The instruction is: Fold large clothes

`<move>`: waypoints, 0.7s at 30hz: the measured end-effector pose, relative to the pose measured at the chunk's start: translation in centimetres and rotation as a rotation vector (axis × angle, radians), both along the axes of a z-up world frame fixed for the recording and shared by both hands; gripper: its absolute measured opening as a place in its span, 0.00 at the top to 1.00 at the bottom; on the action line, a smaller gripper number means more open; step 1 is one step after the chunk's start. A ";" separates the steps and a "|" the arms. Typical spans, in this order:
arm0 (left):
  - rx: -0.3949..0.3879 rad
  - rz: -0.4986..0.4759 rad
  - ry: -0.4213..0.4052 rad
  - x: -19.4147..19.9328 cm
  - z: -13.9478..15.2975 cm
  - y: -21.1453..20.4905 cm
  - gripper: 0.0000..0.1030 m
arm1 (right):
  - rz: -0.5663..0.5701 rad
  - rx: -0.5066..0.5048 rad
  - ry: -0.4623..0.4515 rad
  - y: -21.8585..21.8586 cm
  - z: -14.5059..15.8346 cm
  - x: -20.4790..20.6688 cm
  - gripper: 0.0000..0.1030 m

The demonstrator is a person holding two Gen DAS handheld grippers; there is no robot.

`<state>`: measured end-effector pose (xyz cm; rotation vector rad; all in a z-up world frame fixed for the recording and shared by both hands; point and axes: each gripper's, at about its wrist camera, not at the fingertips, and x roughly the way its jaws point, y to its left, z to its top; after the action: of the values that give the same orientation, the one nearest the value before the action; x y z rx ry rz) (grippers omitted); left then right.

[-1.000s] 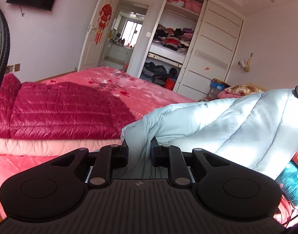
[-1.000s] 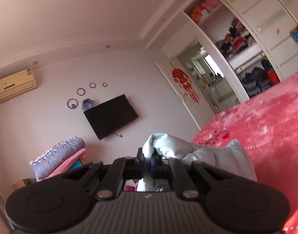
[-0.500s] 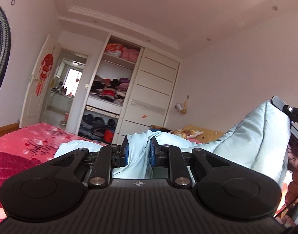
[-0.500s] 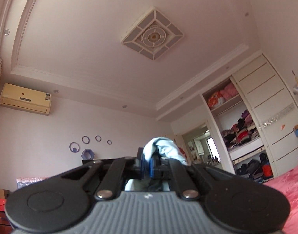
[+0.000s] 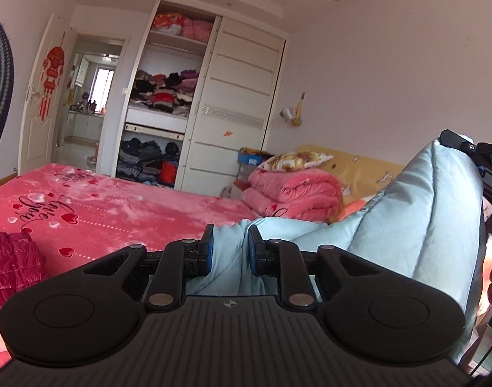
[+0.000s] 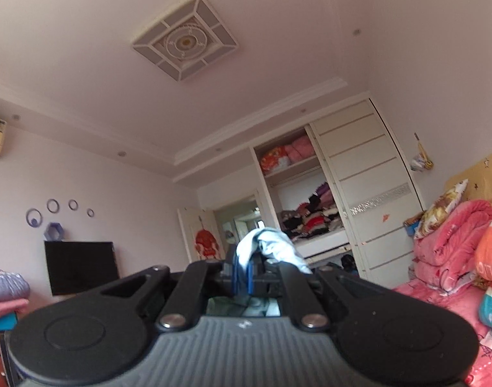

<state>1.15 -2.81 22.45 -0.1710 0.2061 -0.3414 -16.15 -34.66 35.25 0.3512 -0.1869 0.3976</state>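
Both grippers rose, lifting the pale blue quilted puffer jacket [image 5: 417, 225] off the pink heart-print bed [image 5: 117, 213]. Left gripper [image 5: 229, 248] jaws stood narrowly apart, pinching a thick padded fold between them. Right gripper [image 6: 242, 272] jaws were nearly closed on a thin edge. Jacket judged light, soft and slippery; hems grip best.

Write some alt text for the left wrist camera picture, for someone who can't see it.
A handheld left gripper pinches a fold of a pale blue puffer jacket, whose far corner is lifted by the right gripper at the picture's right edge. Behind lie a pink bed, folded pink quilts and an open wardrobe full of clothes.
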 end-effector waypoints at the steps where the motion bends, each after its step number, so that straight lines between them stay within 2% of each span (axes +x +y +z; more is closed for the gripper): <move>1: 0.012 0.013 0.014 1.3 -0.6 0.1 0.79 | -0.014 -0.016 0.024 -0.1 -0.6 1.1 0.98; 9: 0.081 0.098 0.079 8.6 -4.0 -0.1 0.77 | -0.108 -0.104 0.176 0.0 -6.2 9.7 0.97; 15: 0.133 0.142 0.145 9.1 -7.6 0.6 0.76 | -0.112 -0.106 0.286 0.8 -11.9 15.0 0.97; 21: 0.145 0.190 0.245 9.9 -11.6 1.0 0.70 | -0.115 -0.099 0.429 1.7 -17.4 19.2 0.95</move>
<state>11.03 -1.79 10.85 -0.0875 0.4520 -0.1149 3.02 -32.93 17.89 0.3185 0.2302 0.2099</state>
